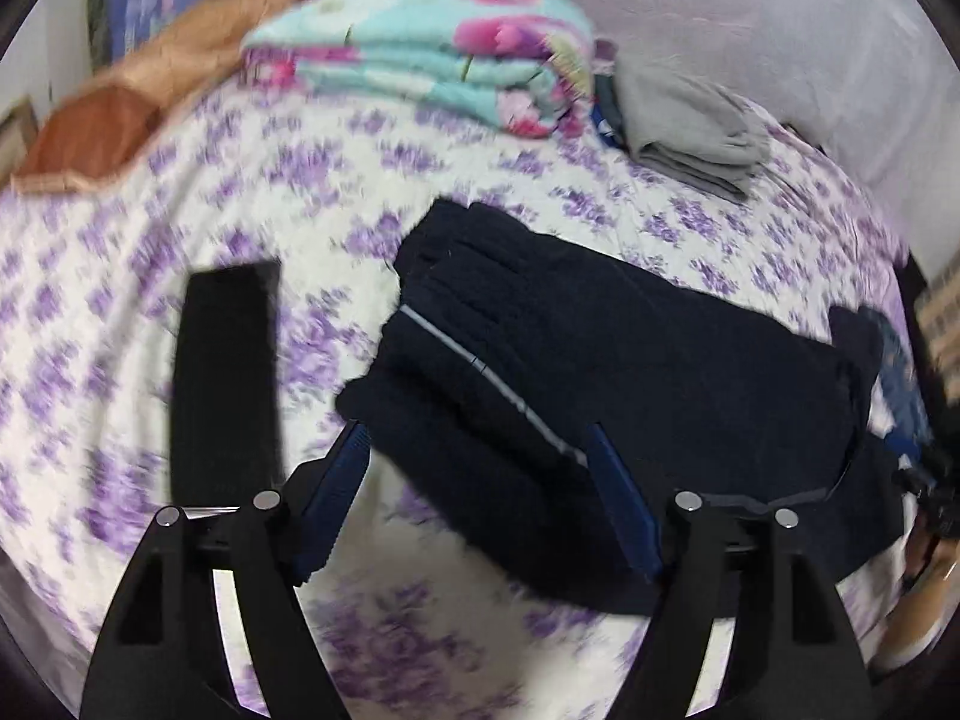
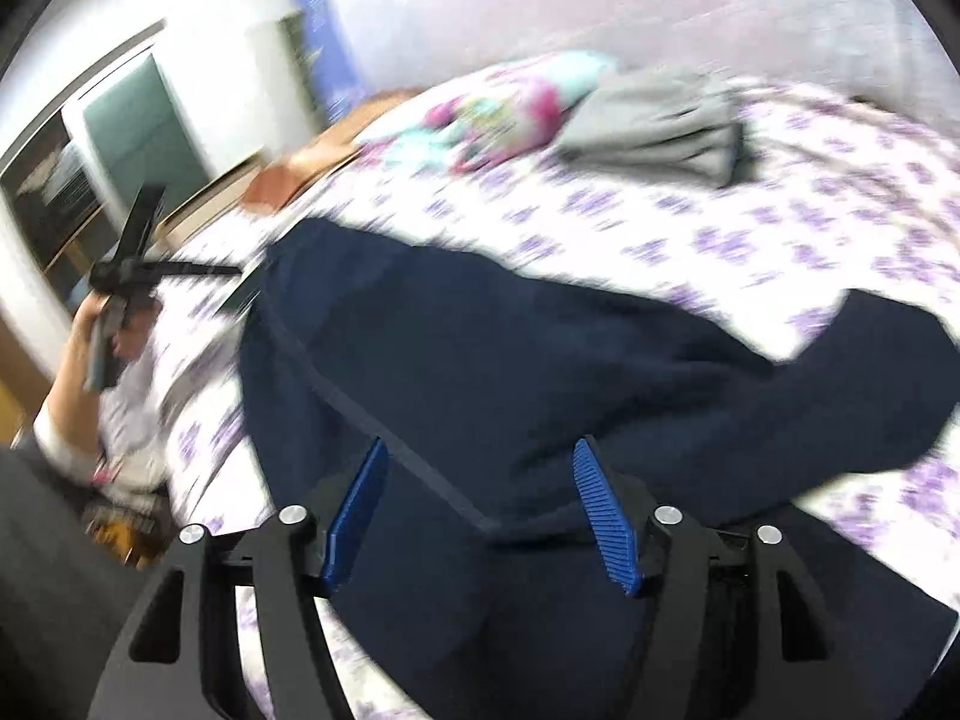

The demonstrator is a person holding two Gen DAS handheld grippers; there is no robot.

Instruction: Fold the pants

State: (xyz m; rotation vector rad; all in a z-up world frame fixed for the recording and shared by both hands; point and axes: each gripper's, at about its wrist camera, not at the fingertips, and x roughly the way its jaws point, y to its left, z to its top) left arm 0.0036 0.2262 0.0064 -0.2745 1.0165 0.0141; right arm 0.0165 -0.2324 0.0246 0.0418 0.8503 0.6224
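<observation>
Dark navy pants [image 1: 600, 360] with a grey side stripe lie folded over on the bed's purple-flowered sheet [image 1: 180, 210]. My left gripper [image 1: 480, 438] is open, its blue fingers [image 1: 618, 498] straddling the near edge of the pants, holding nothing. In the right wrist view the same pants [image 2: 510, 360] spread across the bed. My right gripper [image 2: 480, 462] is open just above them, empty. The left gripper [image 2: 132, 264] shows at the far left there, held in a hand.
A folded floral blanket [image 1: 432, 54] and a grey folded garment [image 1: 690, 120] sit at the far side of the bed. An orange pillow [image 1: 120, 114] lies at the back left. A black strap-like object [image 1: 222, 372] lies left of the pants. Both views are motion-blurred.
</observation>
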